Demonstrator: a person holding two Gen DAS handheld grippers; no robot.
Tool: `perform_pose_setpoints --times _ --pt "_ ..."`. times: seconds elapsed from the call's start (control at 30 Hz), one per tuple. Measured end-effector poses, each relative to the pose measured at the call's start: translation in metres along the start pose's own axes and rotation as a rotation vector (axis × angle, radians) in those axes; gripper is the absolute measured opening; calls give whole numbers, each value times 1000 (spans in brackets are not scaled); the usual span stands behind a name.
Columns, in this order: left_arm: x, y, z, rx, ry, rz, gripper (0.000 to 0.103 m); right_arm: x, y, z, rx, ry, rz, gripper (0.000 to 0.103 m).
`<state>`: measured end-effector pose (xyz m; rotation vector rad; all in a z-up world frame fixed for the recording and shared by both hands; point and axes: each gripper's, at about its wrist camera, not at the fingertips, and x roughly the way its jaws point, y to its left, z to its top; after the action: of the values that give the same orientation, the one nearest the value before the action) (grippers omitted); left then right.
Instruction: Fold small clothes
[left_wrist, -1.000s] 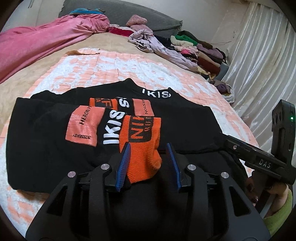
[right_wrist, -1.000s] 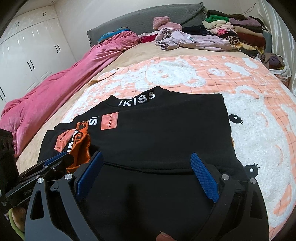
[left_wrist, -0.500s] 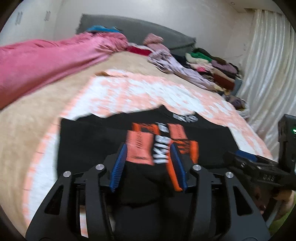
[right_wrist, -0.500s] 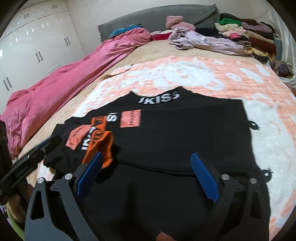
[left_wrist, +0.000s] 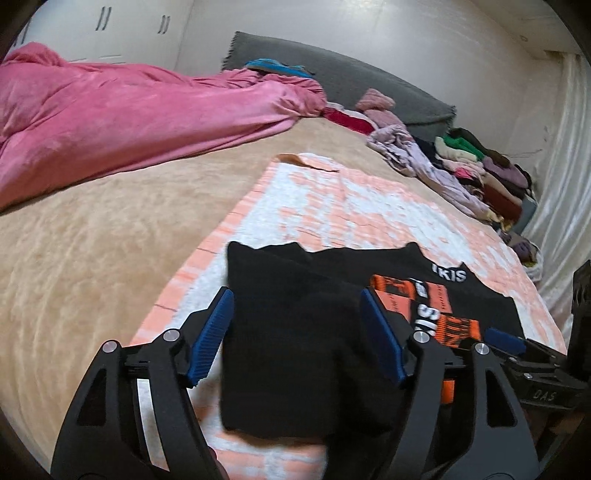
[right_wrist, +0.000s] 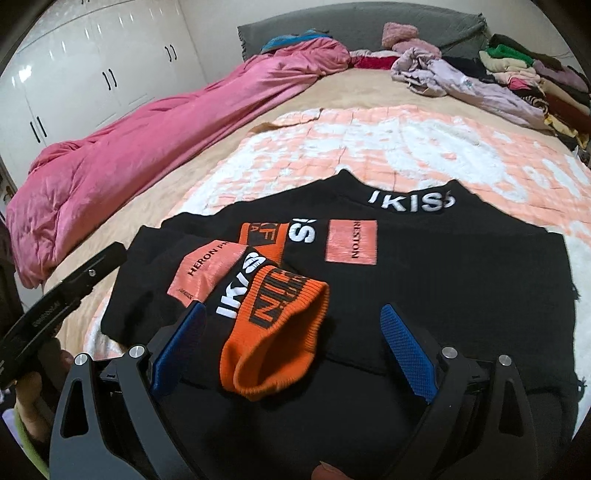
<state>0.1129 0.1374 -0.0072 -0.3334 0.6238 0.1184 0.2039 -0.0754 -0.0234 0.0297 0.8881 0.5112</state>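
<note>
— Where is the black sweater (right_wrist: 443, 295) now?

— Flat on the peach and white blanket (right_wrist: 369, 147), low in the middle of both views. The sleeve is laid across its front, and the orange cuff (right_wrist: 273, 332) sits on top, low and a bit left of center in the right view.

— Was the left gripper (left_wrist: 295, 295) not holding that cuff?

— It was, a second ago, with its fingers closer together around it. Now they are wide apart with only black cloth lying between them. It has swung to the left side of the sweater, and the cuff is off at the lower right of its view.

— And the right gripper (right_wrist: 291, 310)?

— Wide apart too. The cuff lies between its fingers, but neither finger touches it. It has moved in over the cuff.

— So what does that mean?

— I think the sleeve fold is done and let go. The sweater is still broad, so I guess more folding is needed, maybe from that left edge.

— Anything else around?

— The pink duvet (left_wrist: 110, 110) at the upper left, and a pile of clothes (right_wrist: 517, 74) at the upper right.
</note>
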Motion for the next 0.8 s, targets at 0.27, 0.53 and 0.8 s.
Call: perform_pose_setpoints --times 0.27,0.53,0.8 --pt "0 4 -1 -7 -5 19 65 24 7 -2 -17 57 31 41" --pt "-4 8 -1 -26 -38 36 66 2 19 5 -63 -32 98 6" --pt "-14 8 1 -36 -97 29 66 -56 8 35 -78 -195 101 5"
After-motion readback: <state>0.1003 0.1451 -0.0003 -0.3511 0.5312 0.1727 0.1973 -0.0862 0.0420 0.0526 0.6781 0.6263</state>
